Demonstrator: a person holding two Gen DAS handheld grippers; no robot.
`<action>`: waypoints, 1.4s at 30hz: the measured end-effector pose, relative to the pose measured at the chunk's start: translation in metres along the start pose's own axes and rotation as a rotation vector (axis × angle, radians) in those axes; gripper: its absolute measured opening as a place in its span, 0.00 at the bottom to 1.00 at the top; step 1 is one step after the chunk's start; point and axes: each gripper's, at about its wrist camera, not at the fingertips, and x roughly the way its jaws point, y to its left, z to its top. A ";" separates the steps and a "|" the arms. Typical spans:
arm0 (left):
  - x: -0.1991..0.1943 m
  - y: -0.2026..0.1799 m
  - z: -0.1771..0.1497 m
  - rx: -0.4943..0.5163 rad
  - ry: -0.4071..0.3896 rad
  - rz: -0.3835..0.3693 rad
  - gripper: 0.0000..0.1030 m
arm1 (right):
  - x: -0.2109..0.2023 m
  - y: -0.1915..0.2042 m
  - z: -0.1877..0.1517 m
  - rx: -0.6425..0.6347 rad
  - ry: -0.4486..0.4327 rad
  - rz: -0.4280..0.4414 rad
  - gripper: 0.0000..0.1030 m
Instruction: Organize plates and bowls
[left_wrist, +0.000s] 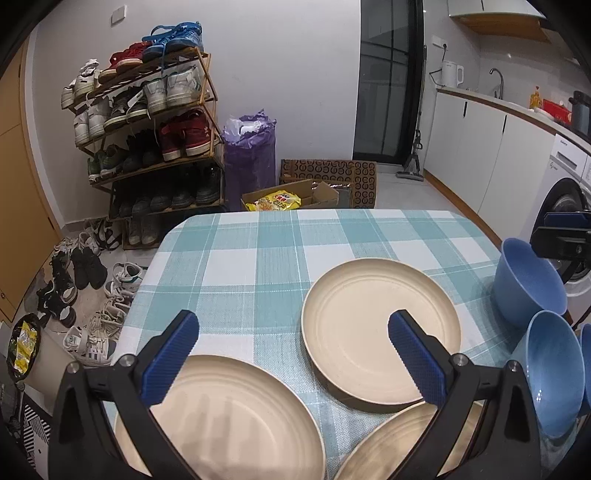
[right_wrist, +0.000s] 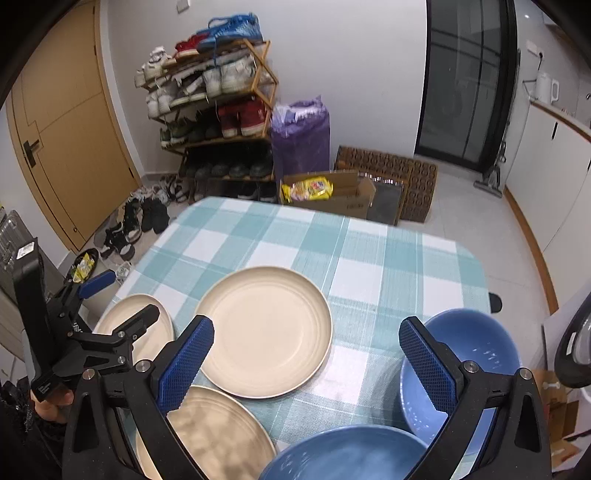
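Three cream plates lie apart on the teal checked tablecloth (right_wrist: 369, 258): one in the middle (right_wrist: 269, 332), one at the left edge (right_wrist: 136, 325), one nearest me (right_wrist: 210, 432). Two blue bowls (right_wrist: 469, 369) (right_wrist: 347, 454) stand at the right front. My right gripper (right_wrist: 306, 328) is open above the cloth between the middle plate and the bowls. My left gripper (left_wrist: 293, 328) is open too, with nothing between its fingers, hovering over the near-left plate (left_wrist: 236, 417). It also shows from the side as the left gripper (right_wrist: 123, 299). The middle plate (left_wrist: 380, 332) and both bowls (left_wrist: 528, 284) (left_wrist: 554, 373) lie to its right.
Beyond the table stand a shoe rack (left_wrist: 147, 122), a purple bag (left_wrist: 251, 155) and a cardboard box (left_wrist: 291, 199). Loose shoes (left_wrist: 85, 273) litter the floor at left. White cabinets (left_wrist: 480, 147) and a washing machine (left_wrist: 569, 206) line the right side. A hand (right_wrist: 51, 402) holds the left gripper.
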 end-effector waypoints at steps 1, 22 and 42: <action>0.002 0.000 -0.001 0.000 0.003 0.000 1.00 | 0.006 0.000 0.000 0.000 0.012 -0.002 1.00; 0.058 -0.009 -0.013 0.013 0.141 -0.049 0.93 | 0.109 -0.017 -0.004 0.065 0.276 0.023 0.97; 0.085 -0.015 -0.024 0.010 0.241 -0.105 0.65 | 0.163 -0.022 -0.015 0.088 0.421 0.050 0.70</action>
